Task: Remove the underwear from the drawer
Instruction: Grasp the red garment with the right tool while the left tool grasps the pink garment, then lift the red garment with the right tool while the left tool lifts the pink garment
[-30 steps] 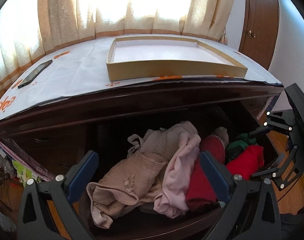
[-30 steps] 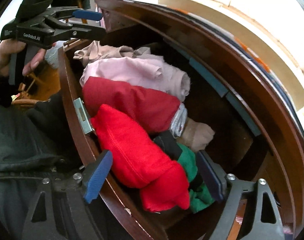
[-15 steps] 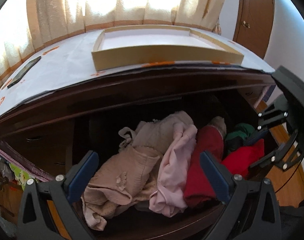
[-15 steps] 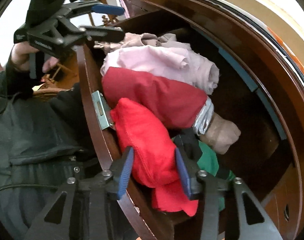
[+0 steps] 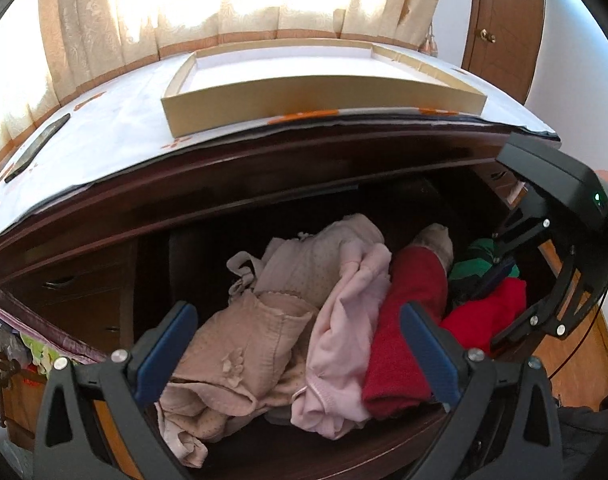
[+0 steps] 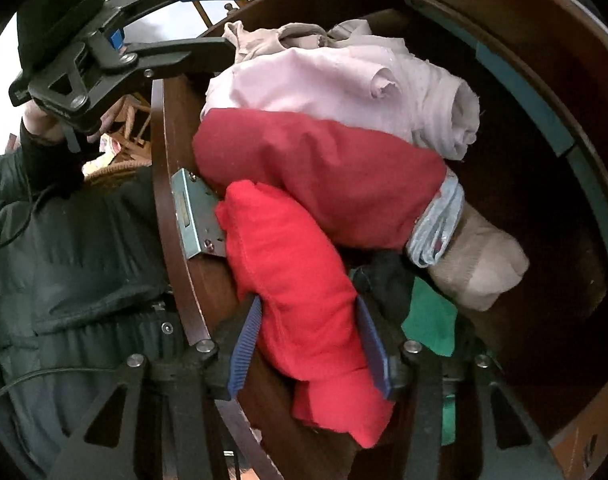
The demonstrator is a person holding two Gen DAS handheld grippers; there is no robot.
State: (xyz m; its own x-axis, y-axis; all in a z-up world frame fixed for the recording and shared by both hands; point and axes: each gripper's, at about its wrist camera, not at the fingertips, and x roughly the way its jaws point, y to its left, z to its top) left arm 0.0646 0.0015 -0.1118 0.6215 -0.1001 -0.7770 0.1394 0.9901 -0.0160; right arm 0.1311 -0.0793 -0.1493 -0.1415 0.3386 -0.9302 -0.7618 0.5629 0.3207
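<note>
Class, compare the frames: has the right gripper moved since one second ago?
Yes. The right gripper has moved in toward the drawer's metal lock plate, its jaws closing around the bright red garment.

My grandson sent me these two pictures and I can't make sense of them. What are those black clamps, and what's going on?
No robot here: a person holds a clamp-like tool in each hand, with a camera on each looking along its two fingers. One picture comes from the left tool, which hangs open above an open drawer of clothes. On the dresser top sit a shallow cardboard tray and a dark phone. The other picture comes from the right tool: its blue pads press on a bright red garment at the drawer's front, having just eased slightly apart.
</note>
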